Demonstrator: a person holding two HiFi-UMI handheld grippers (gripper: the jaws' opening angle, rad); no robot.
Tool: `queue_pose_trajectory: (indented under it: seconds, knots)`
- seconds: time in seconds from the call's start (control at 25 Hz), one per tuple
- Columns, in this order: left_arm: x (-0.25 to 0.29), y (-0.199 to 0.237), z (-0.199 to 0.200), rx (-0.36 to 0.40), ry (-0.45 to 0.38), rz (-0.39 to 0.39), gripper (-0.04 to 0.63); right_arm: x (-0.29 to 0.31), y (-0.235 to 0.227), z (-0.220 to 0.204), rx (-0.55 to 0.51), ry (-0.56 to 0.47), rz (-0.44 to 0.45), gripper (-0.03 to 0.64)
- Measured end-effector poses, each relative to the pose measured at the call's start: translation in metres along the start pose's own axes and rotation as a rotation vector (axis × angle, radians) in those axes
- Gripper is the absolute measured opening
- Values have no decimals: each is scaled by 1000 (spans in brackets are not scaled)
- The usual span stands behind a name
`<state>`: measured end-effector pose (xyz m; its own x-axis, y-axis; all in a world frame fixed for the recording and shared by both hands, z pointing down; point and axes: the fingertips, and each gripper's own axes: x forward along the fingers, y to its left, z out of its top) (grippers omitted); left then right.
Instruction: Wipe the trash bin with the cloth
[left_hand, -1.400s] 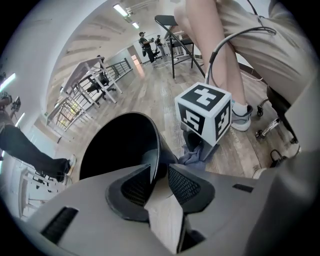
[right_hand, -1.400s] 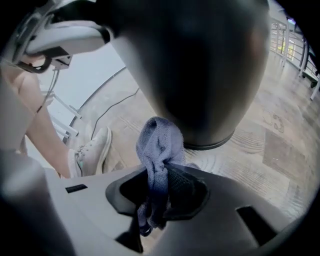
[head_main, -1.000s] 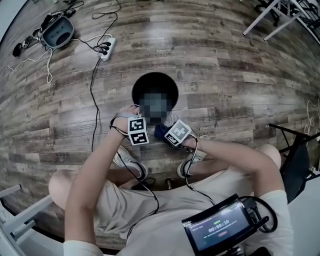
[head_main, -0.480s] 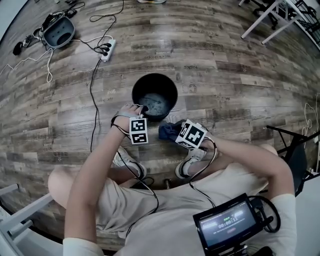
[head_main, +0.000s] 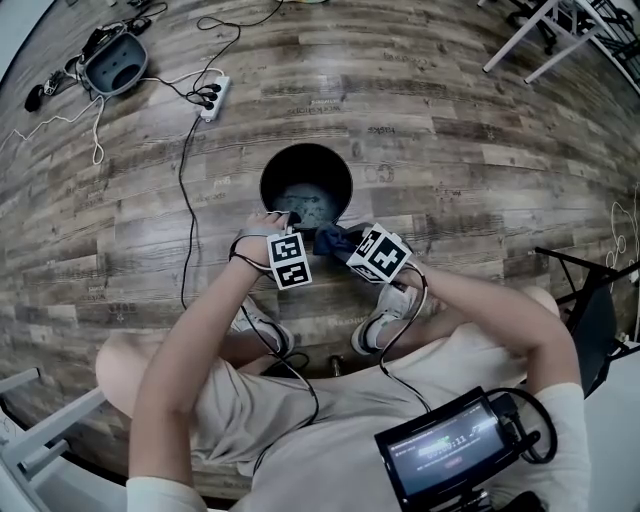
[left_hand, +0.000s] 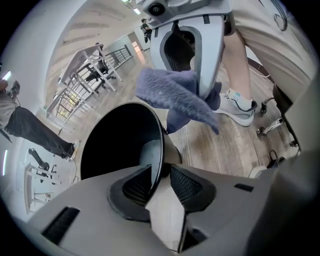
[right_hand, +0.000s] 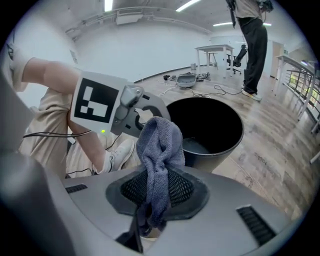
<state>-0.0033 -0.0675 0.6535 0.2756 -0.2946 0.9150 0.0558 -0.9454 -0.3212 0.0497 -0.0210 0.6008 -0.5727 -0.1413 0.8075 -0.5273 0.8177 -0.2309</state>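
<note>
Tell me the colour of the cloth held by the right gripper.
Greyish blue; the cloth shows best in the right gripper view.

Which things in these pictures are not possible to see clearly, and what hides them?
Inside the trash bin: head view, dim; a pale patch, too unclear to name.
Lower end of cloth: right gripper view, buried between shut jaws of the right gripper.
Gripped rim section: left gripper view, covered by the left gripper.
Text on screen: head view, too small.

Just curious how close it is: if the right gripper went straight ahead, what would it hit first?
Likely the trash bin, its near wall, with the cloth in the right gripper touching first. The left gripper on the rim lies beside that line; depth is unclear.
</note>
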Motion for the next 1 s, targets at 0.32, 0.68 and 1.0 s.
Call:
queue_pose_trajectory:
  seconds: [0.32, 0.68, 1.0]
  knots:
    - [-5, -7, 14, -52, -79, -39, 107, 29, -19, 5, 108, -58, -36, 80]
    - [-14, -9, 18, -13, -164, -90, 84, 69, -34, -18, 204, -59, -60, 80]
    - [-14, -9, 20, 17, -174, -85, 80, 124, -43, -49, 256, -44, -103, 80]
